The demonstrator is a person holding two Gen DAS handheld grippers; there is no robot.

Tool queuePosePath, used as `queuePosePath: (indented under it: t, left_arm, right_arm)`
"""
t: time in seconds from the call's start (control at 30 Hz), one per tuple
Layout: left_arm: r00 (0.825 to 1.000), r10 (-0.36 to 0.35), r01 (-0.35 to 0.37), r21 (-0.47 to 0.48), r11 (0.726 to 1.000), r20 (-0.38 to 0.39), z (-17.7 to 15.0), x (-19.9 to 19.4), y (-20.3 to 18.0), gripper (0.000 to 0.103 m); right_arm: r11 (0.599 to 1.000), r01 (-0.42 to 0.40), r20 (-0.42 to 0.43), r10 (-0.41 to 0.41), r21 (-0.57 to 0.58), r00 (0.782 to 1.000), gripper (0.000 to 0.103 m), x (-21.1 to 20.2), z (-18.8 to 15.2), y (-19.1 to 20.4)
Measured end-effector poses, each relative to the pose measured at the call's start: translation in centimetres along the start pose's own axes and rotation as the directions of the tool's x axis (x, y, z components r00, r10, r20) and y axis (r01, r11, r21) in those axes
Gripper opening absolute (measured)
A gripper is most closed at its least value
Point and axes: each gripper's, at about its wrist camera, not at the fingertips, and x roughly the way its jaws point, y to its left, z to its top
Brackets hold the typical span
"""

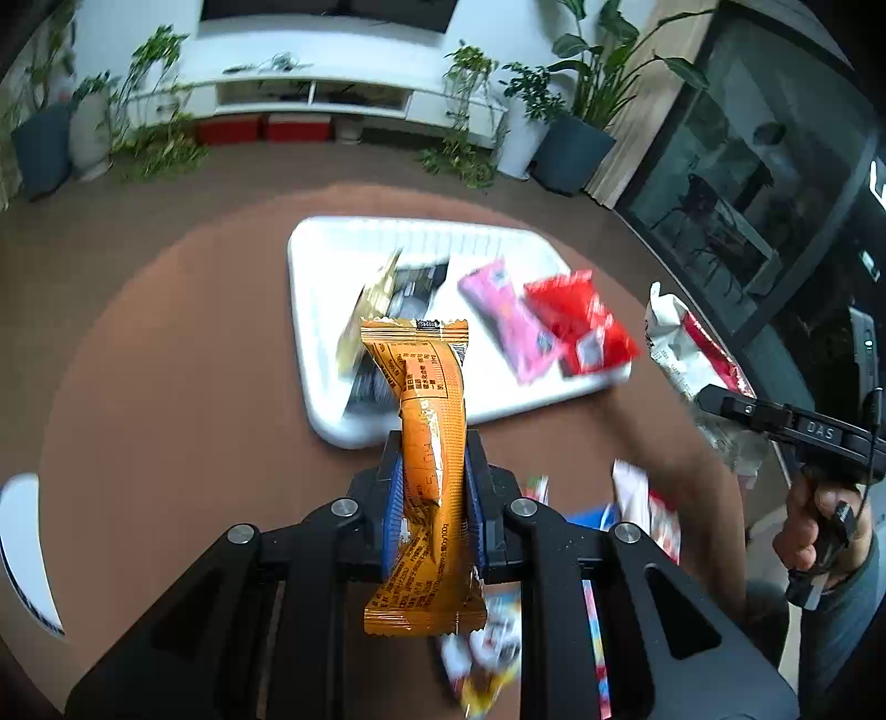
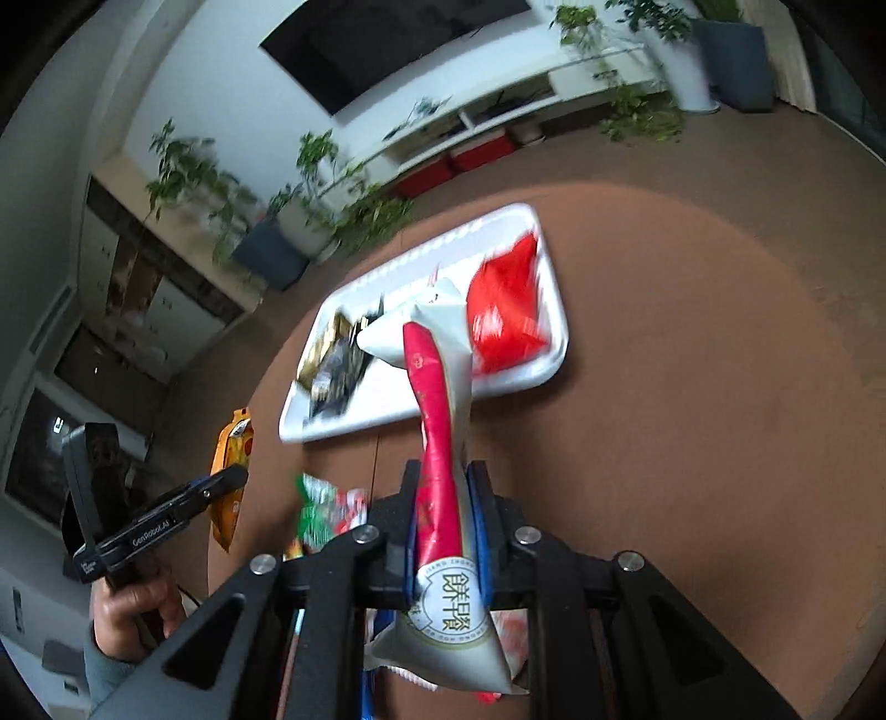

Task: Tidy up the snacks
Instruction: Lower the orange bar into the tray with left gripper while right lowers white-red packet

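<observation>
Brown floor (image 1: 166, 183) throughout, with a round brown table (image 1: 166, 360) in the foreground. White far wall (image 1: 498, 22) carrying a dark wall-mounted screen (image 2: 387, 50). Below it, a low white media unit (image 1: 310, 94) with open shelves; two red boxes (image 1: 266, 128) tucked underneath. Potted plants (image 1: 581, 111) flanking both ends, some in dark grey pots, some in white. Dark glass-fronted cabinet (image 1: 747, 166) with a wood side panel along one side wall. Even, soft light; background blurred.
</observation>
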Motion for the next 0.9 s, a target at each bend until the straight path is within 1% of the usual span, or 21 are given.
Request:
queuePosePath:
  t: [0.13, 0.2, 0.23, 0.37, 0.47, 0.57, 0.77, 0.9]
  left_arm:
    - [1.000, -0.002, 0.002, 0.034, 0.999, 0.015, 4.5, 1.7, -1.7, 0.018]
    - [1.000, 0.002, -0.002, 0.052, 0.999, 0.010, 5.9, 2.6, -2.7, 0.018]
    - [1.000, 0.008, -0.008, 0.065, 0.998, 0.007, 6.7, 3.5, -3.2, 0.018]
    - [0.999, 0.035, -0.035, 0.085, 0.996, -0.009, 8.3, 6.3, -4.2, 0.018]
    - [0.998, 0.048, -0.046, 0.077, 0.996, -0.027, 8.8, 8.3, -4.2, 0.018]
    - [0.997, 0.063, -0.059, 0.081, 0.995, -0.044, 8.5, 9.9, -4.3, 0.018]
    - [0.994, 0.090, -0.084, 0.087, 0.993, -0.065, 7.4, 12.4, -4.3, 0.018]
    - [0.992, 0.102, -0.095, 0.087, 0.992, -0.079, 6.7, 13.5, -3.6, 0.020]
  right_arm:
    - [1.000, -0.016, 0.043, 0.016, -0.012, 0.999, 0.017, 0.5, 3.3, 1.7]
    - [1.000, -0.024, 0.049, 0.024, -0.012, 0.999, 0.017, 1.4, 4.9, 2.4]
    - [1.000, -0.017, 0.049, 0.018, -0.016, 0.999, 0.017, 2.3, 5.8, 3.0]
    - [0.999, 0.009, 0.024, -0.008, -0.030, 1.000, 0.017, 5.5, 8.1, 4.3]
    - [0.999, 0.036, 0.009, -0.035, -0.031, 0.999, 0.017, 7.9, 9.3, 4.6]
    - [0.998, 0.060, -0.010, -0.060, -0.012, 0.998, 0.017, 10.1, 9.7, 4.0]
    - [0.995, 0.095, -0.039, -0.095, 0.006, 0.995, 0.017, 12.8, 9.3, 3.1]
    - [0.995, 0.099, -0.058, -0.097, 0.023, 0.994, 0.017, 13.9, 9.0, 2.8]
